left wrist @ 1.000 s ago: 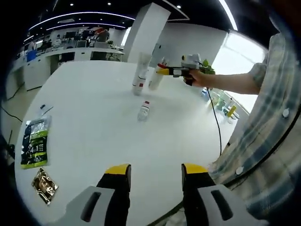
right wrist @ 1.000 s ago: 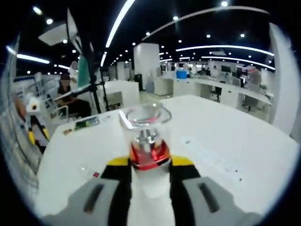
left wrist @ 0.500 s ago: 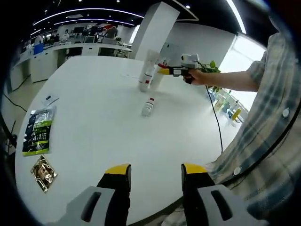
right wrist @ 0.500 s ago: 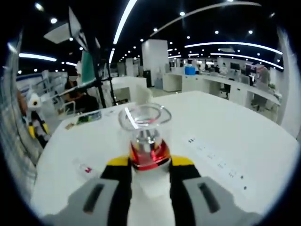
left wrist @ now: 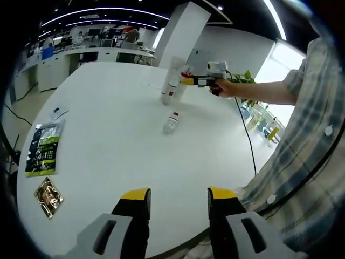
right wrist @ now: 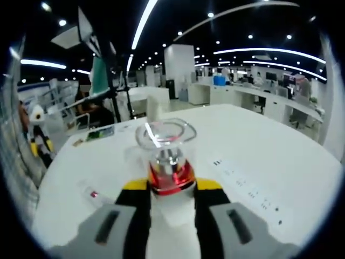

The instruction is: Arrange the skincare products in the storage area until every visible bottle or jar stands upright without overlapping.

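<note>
My right gripper (right wrist: 170,186) is shut on a white bottle (right wrist: 170,162) with a red band and a clear cap, holding it above the white table (right wrist: 280,162). Just behind the bottle, a tall white tube (right wrist: 154,108) stands upright. A small clear bottle with a red label (right wrist: 94,193) lies on its side lower left. In the left gripper view the right gripper (left wrist: 186,82) holds that bottle (left wrist: 179,91) beside the tube (left wrist: 171,81) at the far side, and the small bottle (left wrist: 171,122) lies nearer. My left gripper (left wrist: 178,197) is open and holds nothing.
A green packet (left wrist: 40,155) and a gold packet (left wrist: 48,197) lie near the table's left edge. The person's plaid sleeve (left wrist: 307,140) and forearm (left wrist: 259,93) fill the right side. A cable (left wrist: 247,135) runs across the table. Office desks stand beyond.
The right gripper has shifted slightly with its bottle, so the white tube now shows to the left behind it. The left gripper view has tilted a little; its jaws stay open.
</note>
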Demonstrator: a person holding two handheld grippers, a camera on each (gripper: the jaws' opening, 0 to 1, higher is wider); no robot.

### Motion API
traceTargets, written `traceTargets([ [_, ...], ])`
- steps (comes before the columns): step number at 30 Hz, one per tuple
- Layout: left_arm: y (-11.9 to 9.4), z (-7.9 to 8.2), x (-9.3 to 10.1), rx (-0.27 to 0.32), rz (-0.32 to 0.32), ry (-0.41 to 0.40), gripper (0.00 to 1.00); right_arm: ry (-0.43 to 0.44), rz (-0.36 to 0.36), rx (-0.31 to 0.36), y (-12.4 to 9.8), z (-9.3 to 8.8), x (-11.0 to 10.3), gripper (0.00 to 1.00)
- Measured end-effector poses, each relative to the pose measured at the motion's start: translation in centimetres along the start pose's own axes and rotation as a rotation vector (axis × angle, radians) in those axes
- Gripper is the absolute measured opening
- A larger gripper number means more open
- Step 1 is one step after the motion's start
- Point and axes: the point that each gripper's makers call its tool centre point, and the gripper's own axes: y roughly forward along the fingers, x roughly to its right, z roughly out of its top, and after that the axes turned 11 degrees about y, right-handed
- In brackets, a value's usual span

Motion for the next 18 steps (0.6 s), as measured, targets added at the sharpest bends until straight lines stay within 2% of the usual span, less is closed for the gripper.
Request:
traceTargets([
  [8,0.27,-0.07,-0.2,-0.006,0.001,-0.008,0.43,-0.015,0.011,-0.01,0.46,-0.09,-0.15,0.28],
  [12,0.3,0.31,-0.14,0.001,0.0,-0.01,0.39,-0.002,0.007,0.004,0.45,0.03,0.2,0.28],
  [18,0.37,0.21,-0.2,-0.003,0.009,-0.011,0.4,0.025,0.018,0.021,0.41,-0.01,0.09,0.28],
])
